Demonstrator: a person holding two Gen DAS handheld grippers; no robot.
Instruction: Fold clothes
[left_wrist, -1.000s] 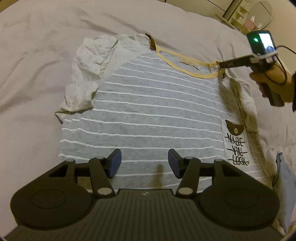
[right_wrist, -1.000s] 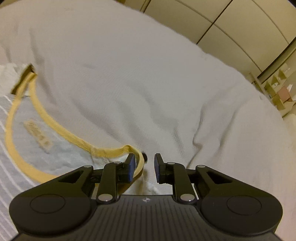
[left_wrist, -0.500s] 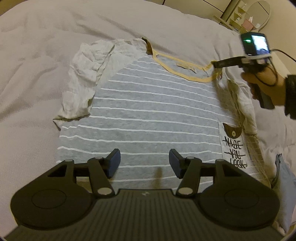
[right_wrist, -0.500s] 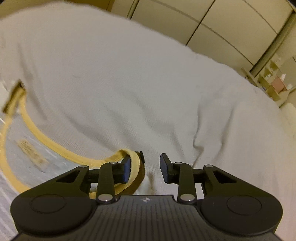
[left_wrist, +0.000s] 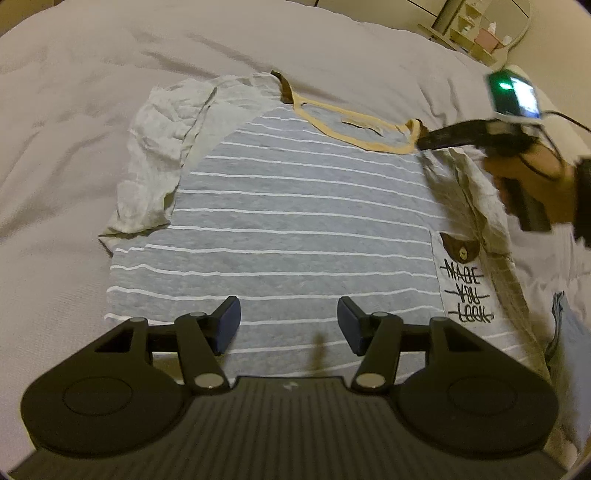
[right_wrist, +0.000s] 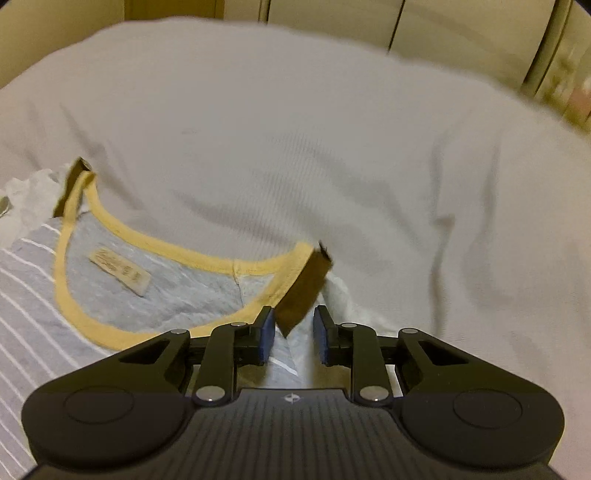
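The striped T-shirt (left_wrist: 295, 229) is shown spread flat on the bed (left_wrist: 74, 92), collar toward the upper frame. The right gripper (right_wrist: 293, 338), jaws parted, brackets the collar's brown corner tab (right_wrist: 304, 290). The left gripper (left_wrist: 289, 325), spread wide, is held over the hem at lower centre.

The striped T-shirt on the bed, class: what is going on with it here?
A person holding a gripper in each hand is about to fold a grey striped T-shirt spread flat on a bed. The right gripper is open at the shoulder end of the yellow collar, with a brown tab between its fingers, not yet clamped. The left gripper hovers open over the hem. No fold is made yet.
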